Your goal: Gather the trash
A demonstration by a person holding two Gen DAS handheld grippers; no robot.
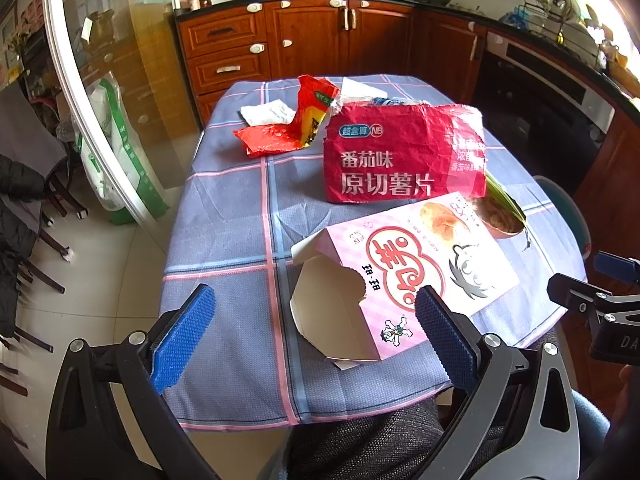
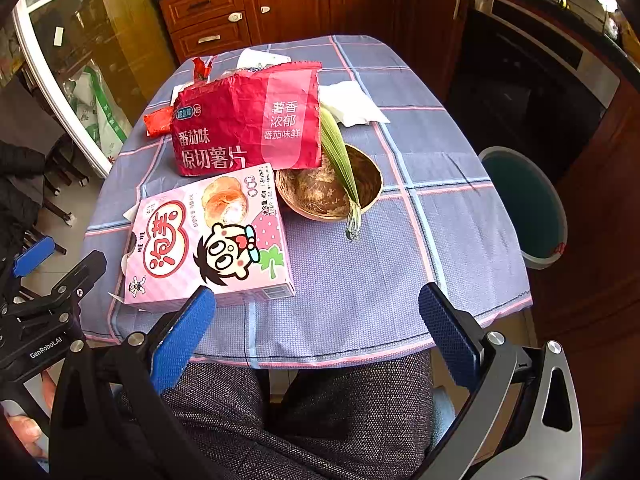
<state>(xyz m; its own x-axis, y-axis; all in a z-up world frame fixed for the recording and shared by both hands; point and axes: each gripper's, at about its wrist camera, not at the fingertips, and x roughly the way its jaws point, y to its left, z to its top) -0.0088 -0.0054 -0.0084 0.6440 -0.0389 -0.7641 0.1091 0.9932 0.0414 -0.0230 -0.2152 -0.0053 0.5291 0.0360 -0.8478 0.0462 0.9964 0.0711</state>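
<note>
Nearest both open, empty hand-held grippers, left (image 1: 316, 334) and right (image 2: 318, 334), the pink carton (image 2: 208, 240) looks light, hollow, crushable; pinch its torn flap edge.

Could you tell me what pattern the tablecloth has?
The tablecloth is blue-grey with pink and light-blue check lines; clearest in the right wrist view.

The big red chip bag (image 2: 244, 120) says "番茄味", "原切薯片", "薯香浓郁" and "NB". The pink box (image 2: 208, 240) says "泡芙" and "旺旺". A black gripper mount (image 2: 44, 344) says "GenRobot.AI".
</note>
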